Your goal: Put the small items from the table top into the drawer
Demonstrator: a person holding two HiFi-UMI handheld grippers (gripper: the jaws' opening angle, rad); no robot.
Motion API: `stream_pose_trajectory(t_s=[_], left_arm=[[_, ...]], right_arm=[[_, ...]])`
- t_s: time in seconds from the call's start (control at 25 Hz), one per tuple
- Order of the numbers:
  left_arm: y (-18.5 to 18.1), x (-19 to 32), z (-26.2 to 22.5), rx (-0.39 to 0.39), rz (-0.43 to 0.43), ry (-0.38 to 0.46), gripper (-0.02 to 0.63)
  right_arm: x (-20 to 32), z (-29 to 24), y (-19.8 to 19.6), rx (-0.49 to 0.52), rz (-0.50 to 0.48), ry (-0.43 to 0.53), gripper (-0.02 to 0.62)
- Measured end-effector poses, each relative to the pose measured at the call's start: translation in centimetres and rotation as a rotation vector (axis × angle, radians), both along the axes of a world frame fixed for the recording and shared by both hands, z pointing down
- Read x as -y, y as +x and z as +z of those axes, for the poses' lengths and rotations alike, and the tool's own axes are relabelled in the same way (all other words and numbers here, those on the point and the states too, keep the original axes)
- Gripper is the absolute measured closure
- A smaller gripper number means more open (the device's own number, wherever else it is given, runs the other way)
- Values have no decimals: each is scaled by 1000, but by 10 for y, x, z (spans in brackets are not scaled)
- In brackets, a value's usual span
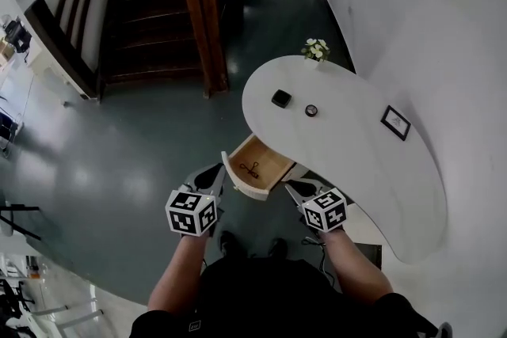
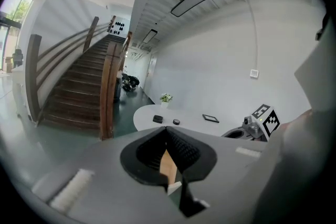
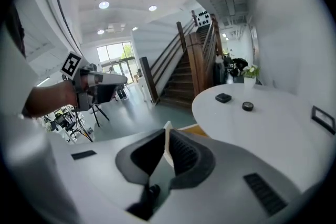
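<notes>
On the white curved table [image 1: 356, 162] lie a black square item [image 1: 281, 98] and a small round dark item [image 1: 311, 110]. The right gripper view also shows the square item [image 3: 223, 97] and the round item [image 3: 247, 106]. The wooden drawer [image 1: 255, 166] stands pulled out at the table's near edge, with a small dark object [image 1: 252, 167] inside. My left gripper [image 1: 214, 176] hovers just left of the drawer, shut and holding nothing. Just right of the drawer, my right gripper [image 1: 299, 187] is also shut on nothing. Both sets of pads meet in their own views.
A black picture frame [image 1: 395, 122] lies on the table's right part, and a small flower pot [image 1: 317, 49] stands at its far edge. A wooden staircase [image 1: 158, 4] rises beyond the table. Dark floor [image 1: 119, 154] lies to the left. The white wall [image 1: 444, 28] runs along the right.
</notes>
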State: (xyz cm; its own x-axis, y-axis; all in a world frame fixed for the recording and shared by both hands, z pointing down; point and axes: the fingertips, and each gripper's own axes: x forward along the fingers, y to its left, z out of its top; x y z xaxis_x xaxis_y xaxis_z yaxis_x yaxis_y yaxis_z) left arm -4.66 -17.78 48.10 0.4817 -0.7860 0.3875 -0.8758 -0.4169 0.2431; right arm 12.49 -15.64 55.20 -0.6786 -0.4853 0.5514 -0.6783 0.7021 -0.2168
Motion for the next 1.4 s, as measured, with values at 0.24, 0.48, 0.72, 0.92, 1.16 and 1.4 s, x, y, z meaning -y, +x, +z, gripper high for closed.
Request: stream_pose_trajectory(t_s=[0.24,0.48,0.72,0.92,1.16,1.4], left_arm=[[28,-10,-23,19,-52,46,594],[34,-15,-49,41,-66,103,594],[19,-10,-77,54,-52,161,595],[-2,0,-106,75,-35,236,594],[-26,9,-124,44,-77,286,594],[-34,9,-115,41,-86,274,595]], right_arm=[[1,-39,42,92,1,84,574],[9,-84,56,158,5,174,581],[17,-133,45,200,13,273,583],[22,-176,28,235,26,377,583],[21,-191,0,271,1,397,583],[19,-186,-10,262,7,395,583]])
